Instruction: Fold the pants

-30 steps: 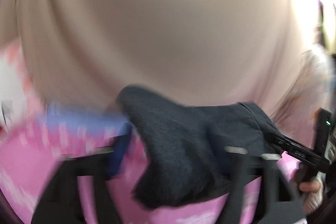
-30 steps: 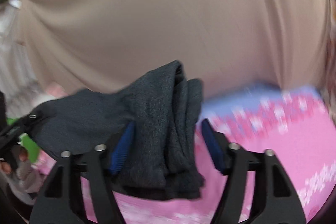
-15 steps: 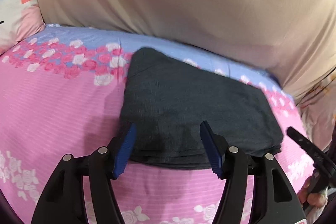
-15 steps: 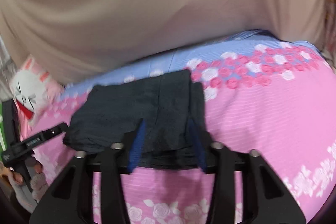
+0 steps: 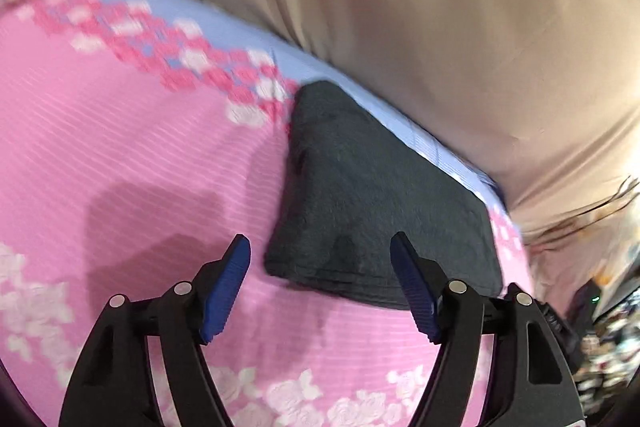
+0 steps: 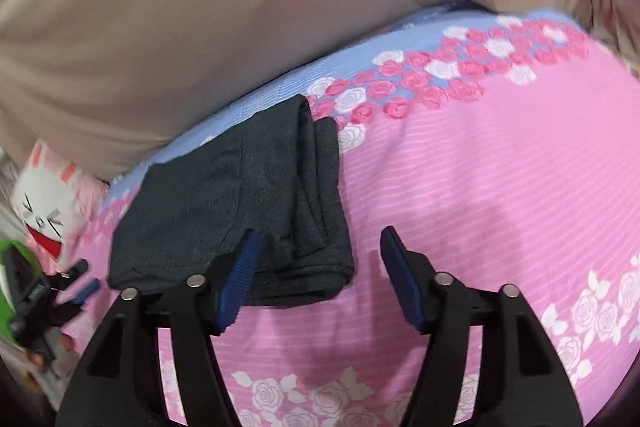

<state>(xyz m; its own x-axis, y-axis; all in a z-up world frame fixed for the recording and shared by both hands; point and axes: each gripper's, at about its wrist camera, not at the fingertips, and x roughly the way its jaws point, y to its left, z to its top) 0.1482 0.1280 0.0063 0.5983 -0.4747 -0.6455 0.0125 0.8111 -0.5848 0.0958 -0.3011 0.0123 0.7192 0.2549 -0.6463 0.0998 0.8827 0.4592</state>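
The dark grey pants (image 5: 360,195) lie folded into a flat stack on the pink flowered bed sheet (image 5: 120,147). My left gripper (image 5: 320,253) hovers at their near left corner. Its jaws are opening and the blue pads stand clear of the cloth. In the right wrist view the pants (image 6: 224,195) show their stacked folds along the right edge. My right gripper (image 6: 320,245) is over the near right corner, jaws opening, pads not pressing. The left gripper (image 6: 76,287) also shows at the left edge of the right wrist view.
A beige curtain (image 6: 200,7) hangs right behind the bed. A pink pillow with a cartoon rabbit (image 6: 44,203) lies at the head, left of the pants. A hand (image 6: 64,343) holds the other tool. Blurred clutter (image 5: 608,327) sits off the bed's right side.
A second ago both grippers held the pants up in front of the curtain. The pants have since come down flat onto the sheet, and both pairs of jaws have let go and widened.
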